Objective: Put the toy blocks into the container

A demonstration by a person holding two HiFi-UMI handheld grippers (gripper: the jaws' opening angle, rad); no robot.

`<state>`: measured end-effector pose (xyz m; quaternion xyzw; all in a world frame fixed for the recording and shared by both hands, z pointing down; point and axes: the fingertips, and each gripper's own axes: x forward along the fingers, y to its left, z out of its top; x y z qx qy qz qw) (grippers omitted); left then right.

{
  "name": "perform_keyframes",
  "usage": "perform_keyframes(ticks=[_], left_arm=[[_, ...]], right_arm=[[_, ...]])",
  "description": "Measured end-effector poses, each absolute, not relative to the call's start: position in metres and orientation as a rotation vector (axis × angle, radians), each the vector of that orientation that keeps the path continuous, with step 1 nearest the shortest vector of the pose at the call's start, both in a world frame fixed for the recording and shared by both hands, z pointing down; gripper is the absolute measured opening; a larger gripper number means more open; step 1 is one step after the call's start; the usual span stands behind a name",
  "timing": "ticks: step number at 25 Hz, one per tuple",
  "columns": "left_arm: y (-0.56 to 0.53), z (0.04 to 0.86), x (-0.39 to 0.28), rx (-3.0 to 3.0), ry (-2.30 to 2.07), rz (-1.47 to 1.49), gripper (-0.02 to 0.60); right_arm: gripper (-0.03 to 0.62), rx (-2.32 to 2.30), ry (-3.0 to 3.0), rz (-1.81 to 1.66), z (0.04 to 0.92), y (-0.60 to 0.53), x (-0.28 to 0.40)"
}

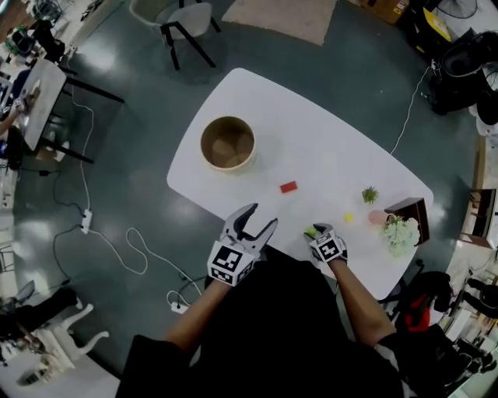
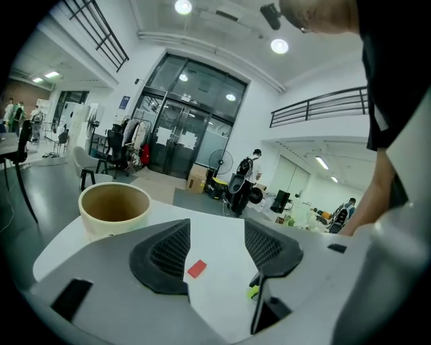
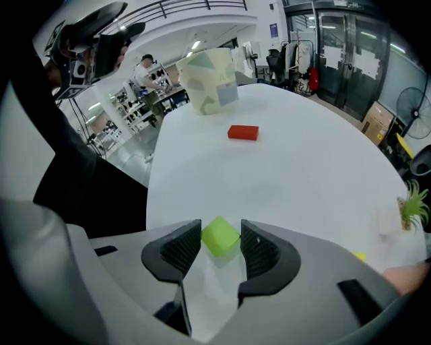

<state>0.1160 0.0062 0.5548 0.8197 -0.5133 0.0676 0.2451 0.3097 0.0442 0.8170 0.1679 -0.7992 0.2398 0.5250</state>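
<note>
Overall: bright, even indoor light (shadows soft).
Source: round ceiling lamps (image 2: pixel 183 7) at 12 o'clock in the left gripper view.
Sheen: white table (image 3: pixel 303 168) faintly mirrors the green block (image 3: pixel 219 236).
Distortion: fisheye bending, dark corners in both gripper views.
Focus: mostly sharp.

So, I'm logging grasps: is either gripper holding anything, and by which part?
The right gripper pinches the green block by two opposite corners; the left gripper is open, empty.
</note>
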Motion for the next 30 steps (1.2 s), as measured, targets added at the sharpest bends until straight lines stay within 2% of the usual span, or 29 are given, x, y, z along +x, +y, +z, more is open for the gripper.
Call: perform_keyframes(ticks=[12,30], left_arm=[[0.004,0.551,0.085,2.312,-1.306,0.130,0.230],[-0.010,0.524,0.033,2.452,-1.242,0.100,0.230]], right_arm=[[0.174,0.502,-1.863,0.587,0.806,0.046,0.296],[0.173,0.655,-2.079,0.589,0.731,-0.013,0.203]])
